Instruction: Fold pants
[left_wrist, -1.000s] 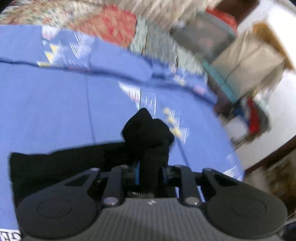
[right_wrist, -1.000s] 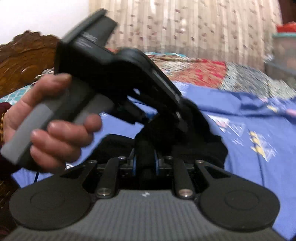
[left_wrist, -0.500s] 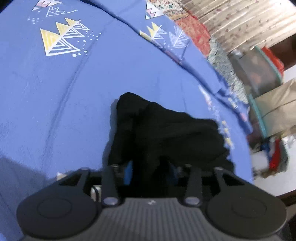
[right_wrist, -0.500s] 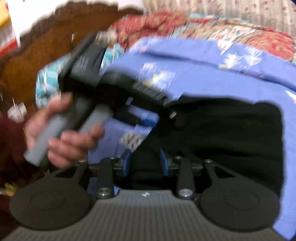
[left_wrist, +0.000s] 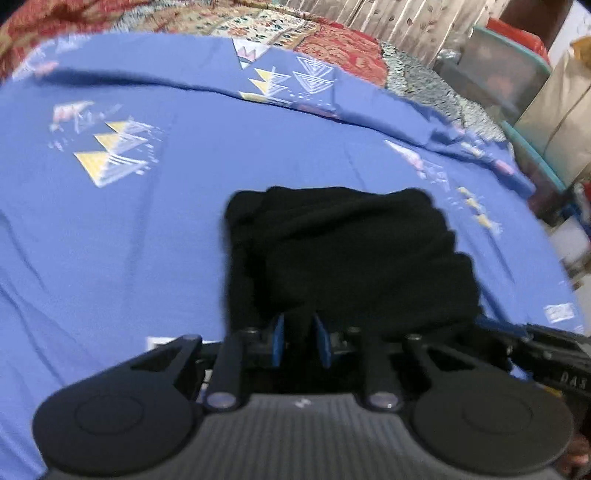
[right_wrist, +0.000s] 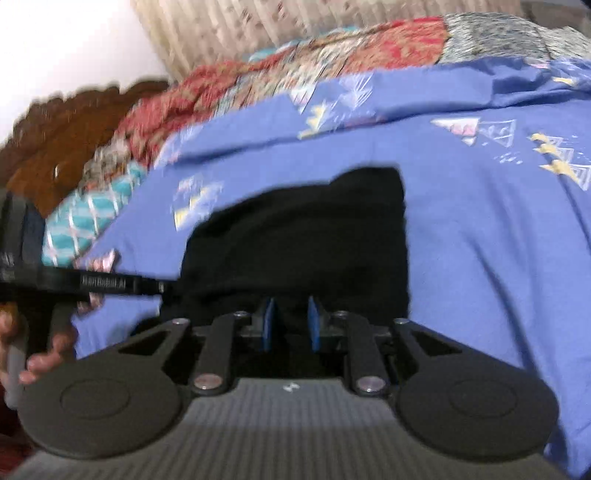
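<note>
Two wrist views of one scene. We count one pair of black pants (left_wrist: 343, 254), folded into a compact bundle, lying on one bed covered by a blue sheet (left_wrist: 177, 229) printed with triangle motifs. One patchwork quilt (left_wrist: 332, 48) in reds and greens lies at the far edge of the sheet, and one pale curtain (right_wrist: 221, 29) hangs behind it.

We count two hand-held grippers. The left hand-held gripper (left_wrist: 300, 343) shows two blue pads (left_wrist: 277, 341) standing close together, with black cloth from the near edge of the bundle between them; its jaws are closing. The right hand-held gripper (right_wrist: 290, 325) likewise shows two blue pads (right_wrist: 269, 325), a narrow gap between them filled by black cloth at the near edge; its jaws are closing too. Whether either pair of pads already presses the cloth, we cannot tell. One hand (right_wrist: 33, 354) of the person appears at the left edge of the right wrist view, gripping the handle of the left hand-held gripper.

The bundle is roughly rectangular. In both views it appears nearly as deep as it is wide, so we cannot tell its long axis with confidence. Waistband and leg ends cannot be told apart.
</note>
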